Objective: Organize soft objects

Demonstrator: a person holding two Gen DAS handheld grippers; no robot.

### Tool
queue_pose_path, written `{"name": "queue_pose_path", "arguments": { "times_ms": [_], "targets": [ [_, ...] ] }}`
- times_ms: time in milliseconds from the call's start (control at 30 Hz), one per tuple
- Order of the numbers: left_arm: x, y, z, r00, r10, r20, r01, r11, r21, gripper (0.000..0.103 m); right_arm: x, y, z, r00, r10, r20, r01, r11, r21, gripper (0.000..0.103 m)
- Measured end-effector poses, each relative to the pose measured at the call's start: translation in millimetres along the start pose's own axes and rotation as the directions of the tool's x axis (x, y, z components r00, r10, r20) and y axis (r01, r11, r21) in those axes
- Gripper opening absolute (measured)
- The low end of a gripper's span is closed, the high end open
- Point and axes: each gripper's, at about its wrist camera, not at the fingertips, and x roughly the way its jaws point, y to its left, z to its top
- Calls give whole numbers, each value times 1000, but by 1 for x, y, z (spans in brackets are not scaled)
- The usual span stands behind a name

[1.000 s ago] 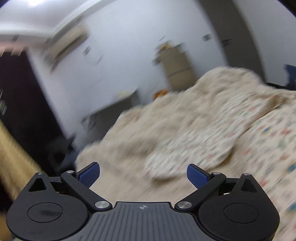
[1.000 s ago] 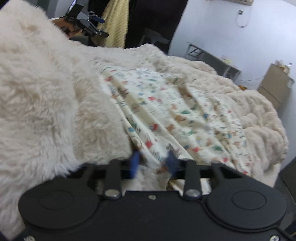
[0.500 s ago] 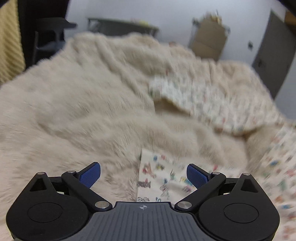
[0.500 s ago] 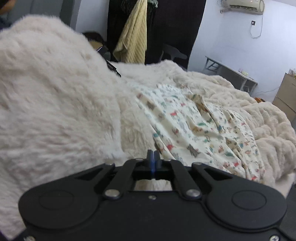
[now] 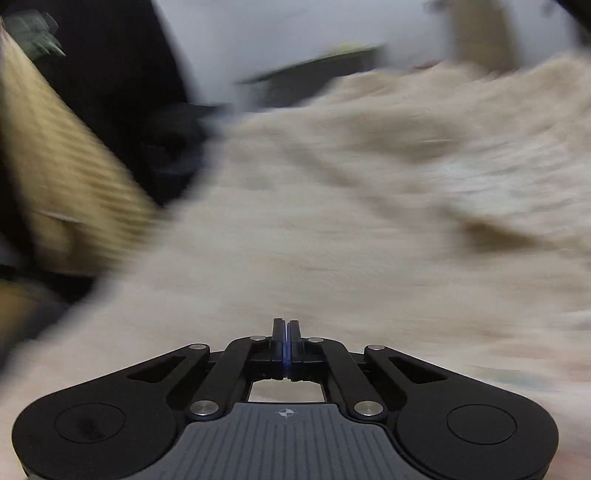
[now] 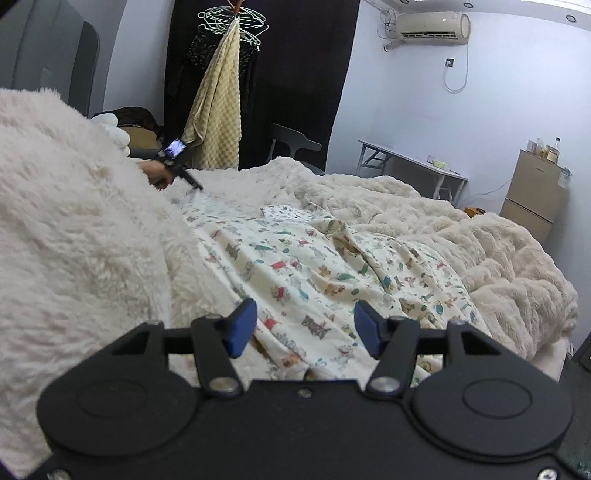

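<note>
Left gripper (image 5: 284, 328): fingers pressed flat together, blue pads meeting on one line, nothing visible between them. Its view is heavily motion-blurred. It points down at a cream fluffy blanket (image 5: 369, 229) that fills most of the frame. A yellow waffle towel (image 5: 62, 177) sits at the left edge against a dark background. Can't tell from this view whether any fabric is caught at the tips.

Right gripper (image 6: 304, 325): jaws are opening, blue pads spread apart, neither pressing on anything. A printed sheet (image 6: 317, 266), cream with small animal figures, lies directly ahead and shows through the gap between the pads; it isn't gripped.

The printed sheet is spread rumpled across the bed, on top of the fluffy blanket, which shows along its far and right sides. A thick fold of the same fluffy blanket is heaped up at the left of the right-wrist view, just beside the left pad.

In the right-wrist view the left gripper also shows far off at upper left, held in a hand (image 6: 157, 173), its tip down at the sheet's far corner. Contact there is too small to resolve.

Background: towel on a hanger rack (image 6: 232, 22), folding table (image 6: 413, 162), small cabinet (image 6: 535, 195), air conditioner (image 6: 432, 24) on the wall.
</note>
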Motion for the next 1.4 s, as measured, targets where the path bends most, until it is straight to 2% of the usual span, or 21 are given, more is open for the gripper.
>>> {"name": "queue_pose_path", "arguments": {
  "times_ms": [67,133,200,300,433,500,533,633,733,767,800,833,867,933,967,1033,1100,1167,1233,1300,1400],
  "targets": [
    [6,14,-2,991,-129,-41,125,989,-75,4,6,0,0,1000,3,-5,-3,1000,-2,57],
    [6,39,-10,939,-342,-39,321,912,-256,64,11,1,-1,1000,-2,-18,2,1000,-4,57],
    [6,54,-21,878,-478,7,447,815,-369,85,13,1,-2,1000,-6,-23,6,1000,-8,58],
    [19,61,-43,738,-674,32,602,635,-485,84,15,0,-2,1000,-4,-13,4,1000,3,60],
    [21,40,-69,632,-775,-31,679,571,-462,82,17,-1,-1,1000,-13,-15,13,1000,3,61],
    [19,32,-74,596,-802,-33,715,549,-434,82,17,0,-1,1000,-13,-16,13,1000,0,62],
    [18,30,-74,594,-804,-36,720,551,-422,82,17,0,-1,1000,-11,-15,11,1000,0,62],
    [18,31,-65,672,-740,-24,667,620,-413,82,18,-1,-1,1000,-8,-6,8,1000,7,62],
    [28,32,-32,674,-736,61,660,563,-497,84,20,-3,0,1000,-17,5,17,1000,26,63],
    [33,27,-18,665,-742,91,663,529,-530,84,21,-4,0,1000,-22,7,22,999,34,63],
    [44,14,1,628,-768,128,674,453,-584,84,23,-5,-1,1000,-25,8,24,999,40,63],
    [59,-4,17,555,-812,179,686,325,-651,85,24,-5,-1,1000,-25,7,25,999,44,63],
    [68,-18,25,515,-833,205,679,250,-690,85,25,-5,-2,1000,-25,4,25,999,46,63],
    [82,-41,36,474,-849,235,642,151,-752,85,28,-5,-3,1000,-25,-2,25,999,48,63],
    [92,-58,43,470,-845,253,606,101,-789,85,28,-5,-3,1000,-26,-3,26,998,49,63],
    [109,-95,54,507,-814,284,512,19,-859,83,29,-6,-3,1000,-30,-4,30,998,54,63],
    [116,-112,60,533,-791,301,474,-16,-880,76,28,-5,-2,999,-38,-4,38,998,56,63],
    [116,-123,68,567,-755,329,471,-30,-882,52,26,-5,0,999,-46,-2,46,998,54,63],
    [97,-128,87,658,-654,375,566,101,-818,16,24,-4,3,998,-57,1,56,997,51,64],
    [82,-121,99,733,-565,379,596,265,-758,7,20,-3,6,998,-59,10,58,997,43,65],
    [70,-102,104,819,-446,361,548,420,-724,3,19,-2,7,999,-51,20,50,998,38,67]
  ]
}}
